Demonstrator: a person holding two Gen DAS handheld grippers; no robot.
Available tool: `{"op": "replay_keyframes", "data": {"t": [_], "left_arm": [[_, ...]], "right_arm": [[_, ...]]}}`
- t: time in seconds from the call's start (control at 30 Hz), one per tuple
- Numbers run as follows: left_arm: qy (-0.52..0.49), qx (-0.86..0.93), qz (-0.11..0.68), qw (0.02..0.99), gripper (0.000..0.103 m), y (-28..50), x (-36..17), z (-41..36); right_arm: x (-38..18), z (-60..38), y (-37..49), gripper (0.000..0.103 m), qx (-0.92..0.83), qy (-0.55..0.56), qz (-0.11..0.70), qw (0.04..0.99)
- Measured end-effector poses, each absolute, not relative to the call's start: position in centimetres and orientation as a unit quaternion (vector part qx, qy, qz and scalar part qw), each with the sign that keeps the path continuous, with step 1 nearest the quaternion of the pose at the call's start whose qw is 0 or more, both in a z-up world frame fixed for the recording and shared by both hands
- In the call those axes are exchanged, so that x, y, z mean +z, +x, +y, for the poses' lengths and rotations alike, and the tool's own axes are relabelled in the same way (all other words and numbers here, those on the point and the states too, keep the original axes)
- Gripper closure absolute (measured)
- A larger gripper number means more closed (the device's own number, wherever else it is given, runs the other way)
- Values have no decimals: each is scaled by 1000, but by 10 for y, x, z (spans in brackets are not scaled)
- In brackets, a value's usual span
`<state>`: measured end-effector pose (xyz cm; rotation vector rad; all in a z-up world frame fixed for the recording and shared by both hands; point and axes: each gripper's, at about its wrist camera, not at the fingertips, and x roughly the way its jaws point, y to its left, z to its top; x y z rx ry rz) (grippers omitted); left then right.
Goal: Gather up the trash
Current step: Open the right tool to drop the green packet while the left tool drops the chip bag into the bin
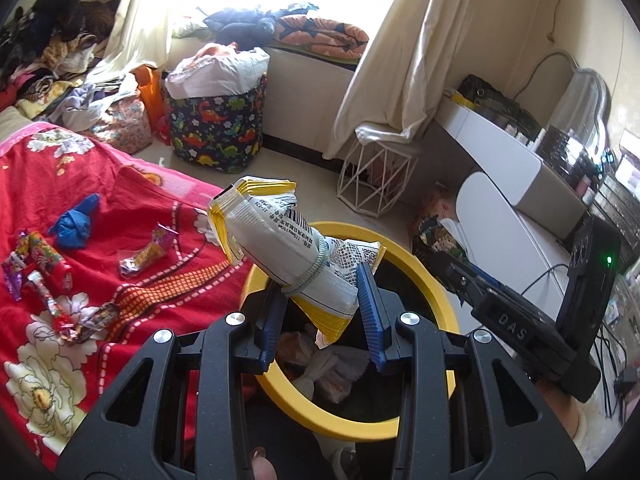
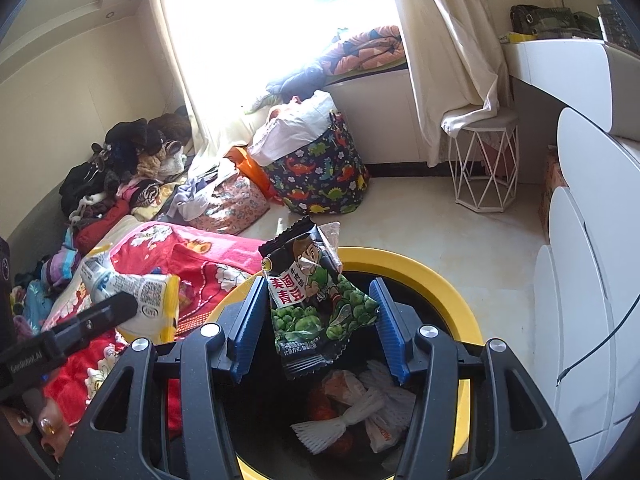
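My left gripper [image 1: 320,300] is open over the yellow-rimmed trash bin [image 1: 424,276]. A white and yellow bag [image 1: 280,248] bound with a grey cord sits loosely between its blue fingers [image 1: 370,312], over the bin. My right gripper [image 2: 320,320] is open over the same bin [image 2: 448,284]. A black and green pea snack packet [image 2: 316,304] hangs between its fingers, above the trash inside. Several candy wrappers [image 1: 44,272] and a blue crumpled glove [image 1: 74,224] lie on the red bedspread [image 1: 60,176]. The white and yellow bag shows in the right wrist view [image 2: 132,292].
A dinosaur-print laundry basket [image 1: 218,128] stands on the floor by the window. A white wire stool [image 1: 376,176] stands beside a white desk [image 1: 500,152]. Clothes [image 1: 48,40] pile at the bed's far end. The bin holds foam netting and wrappers [image 2: 360,416].
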<state>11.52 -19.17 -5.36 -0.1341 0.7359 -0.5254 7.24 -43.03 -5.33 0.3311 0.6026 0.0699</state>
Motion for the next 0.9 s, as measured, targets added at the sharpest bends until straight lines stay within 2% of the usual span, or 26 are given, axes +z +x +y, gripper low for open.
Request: {"op": "replay_keyframes", "data": {"t": [0.57,0.8,0.9], "left_arm": [[0,-299,431,851,74,113,-101,-231],[-3,-308,447,840,73,114,-112,-235],[-9,-307,450,838,65,115,-114,-233]], "right_arm": [[-67,-432,87,51,17,184,313,932],[-75,-433,89,49,12,186,317,930],[-78,-434,90,43,11,187,317,930]]}}
